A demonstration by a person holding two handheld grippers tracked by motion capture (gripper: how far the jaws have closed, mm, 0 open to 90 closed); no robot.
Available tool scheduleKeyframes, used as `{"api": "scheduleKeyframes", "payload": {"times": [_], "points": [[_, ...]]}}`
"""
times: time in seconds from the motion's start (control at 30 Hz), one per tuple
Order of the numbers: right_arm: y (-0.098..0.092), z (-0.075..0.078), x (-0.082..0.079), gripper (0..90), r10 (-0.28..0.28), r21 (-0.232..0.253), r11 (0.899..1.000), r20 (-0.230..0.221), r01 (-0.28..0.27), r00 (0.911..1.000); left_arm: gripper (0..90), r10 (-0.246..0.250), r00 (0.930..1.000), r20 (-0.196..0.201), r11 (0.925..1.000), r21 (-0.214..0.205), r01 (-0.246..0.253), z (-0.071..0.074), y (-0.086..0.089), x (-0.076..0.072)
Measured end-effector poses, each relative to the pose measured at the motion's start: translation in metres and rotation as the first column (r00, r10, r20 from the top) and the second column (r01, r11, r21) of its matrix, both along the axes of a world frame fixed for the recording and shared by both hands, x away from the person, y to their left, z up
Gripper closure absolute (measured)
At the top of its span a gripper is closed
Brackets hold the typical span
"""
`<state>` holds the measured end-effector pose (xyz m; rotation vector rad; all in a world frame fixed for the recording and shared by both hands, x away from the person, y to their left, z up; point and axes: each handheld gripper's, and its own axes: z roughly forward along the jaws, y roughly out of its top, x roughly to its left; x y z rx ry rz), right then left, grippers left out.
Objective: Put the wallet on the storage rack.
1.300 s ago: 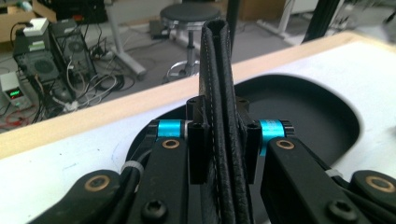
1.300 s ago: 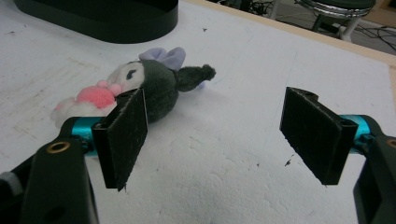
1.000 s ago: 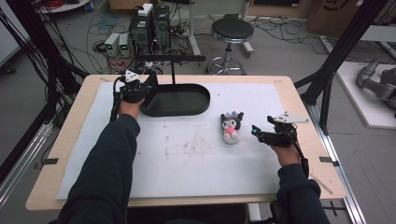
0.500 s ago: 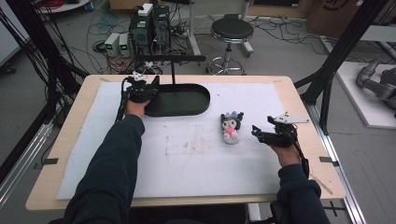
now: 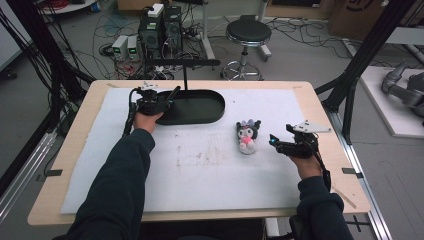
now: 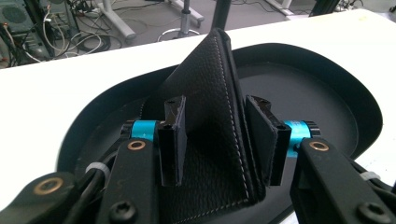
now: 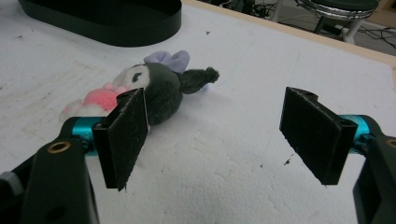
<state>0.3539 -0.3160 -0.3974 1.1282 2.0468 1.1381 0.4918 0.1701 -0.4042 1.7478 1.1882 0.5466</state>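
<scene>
Left claw (image 5: 167, 100) at the left end of the black oval tray (image 5: 212, 97), far side of the desk (image 5: 70, 145). In the left gripper view a black stitched leather piece (image 6: 210, 93) stands folded in the tray like a tent, ridge up, between the two pads (image 6: 173, 140). The jaws have just been opening: a sliver of gap shows on the left pad's side; the right pad sits very near the fold's edge, and whether it touches I cannot tell. Reads as released, jaws half wide, leather piece standing between them.

Right claw (image 5: 276, 143) rests low over the white mat (image 5: 200, 175) near the desk's right side, jaws wide apart with nothing between them. Right gripper view: bare mat between the pads (image 7: 123, 135).

Plush toy (image 5: 247, 135), dark head, pale purple bow, pink front, lies on the mat just beside the right claw's tip, apart from it. In the right gripper view its body (image 7: 154, 88) lies partly behind the left pad.

Tray and toy well apart
</scene>
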Motion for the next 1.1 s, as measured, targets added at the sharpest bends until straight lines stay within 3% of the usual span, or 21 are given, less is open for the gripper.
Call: {"api": "scheduleKeyframes", "payload": {"times": [0.13, 0.27, 0.3, 0.33, 0.47, 0.5, 0.6, 0.73, 1.0, 1.1], "points": [[0.0, 0.0, 0.0, 23.8, -0.001, -0.001, 1.0, -0.003, 0.001, 1.0, 57.1, -0.003, 0.9999, -0.011, 1.0, 0.002, 0.003, -0.006, -0.004, 0.003], [0.001, -0.001, 0.001, 23.8, 0.003, 0.001, 1.0, -0.006, -0.003, 1.0, 32.1, 0.011, 0.9984, -0.055, 0.9991, -0.041, -0.013, -0.009, -0.004, 0.004], [0.001, -0.001, 0.001, 23.8, 0.004, 0.002, 1.0, -0.006, -0.004, 1.0, 27.7, 0.007, 0.9979, -0.064, 0.997, -0.077, -0.012, -0.006, -0.001, 0.002], [0.001, -0.001, 0.001, 23.8, 0.006, 0.001, 1.0, -0.005, -0.006, 1.0, 26.9, 0.007, 0.9979, -0.064, 0.997, -0.077, -0.012, -0.006, -0.001, 0.002], [0.002, -0.001, 0.002, 23.8, 0.008, -0.001, 1.0, -0.006, -0.008, 0.9999, 24.3, 0.0, 0.9998, 0.019, 0.9942, -0.108, 0.002, 0.018, 0.009, -0.015], [0.002, -0.001, 0.002, 23.9, 0.008, -0.003, 1.0, -0.002, -0.008, 1.0, 24.3, 0.0, 0.9998, 0.019, 0.9942, -0.108, 0.002, 0.018, 0.009, -0.015], [0.002, -0.001, 0.002, 23.8, 0.01, -0.004, 1.0, -0.001, -0.01, 0.9999, 23.4, -0.002, 0.9969, 0.079, 0.9897, -0.142, 0.013, 0.029, 0.018, -0.032], [0.003, 0.0, 0.004, 23.8, 0.01, -0.001, 1.0, 0.005, -0.01, 0.9999, 20.3, 0.0, 0.9949, 0.101, 0.9925, -0.121, 0.013, 0.031, 0.027, -0.05], [0.007, 0.0, 0.005, 23.8, 0.006, -0.012, 1.0, 0.003, -0.006, 1.0, 20.3, 0.002, 0.9923, 0.124, 0.9957, -0.092, 0.009, 0.026, 0.042, -0.069], [0.007, 0.0, 0.005, 23.8, 0.006, -0.013, 1.0, 0.0, -0.006, 1.0, 20.1, 0.007, 0.9917, 0.128, 0.9985, -0.054, 0.0, 0.024, 0.047, -0.077]]}}
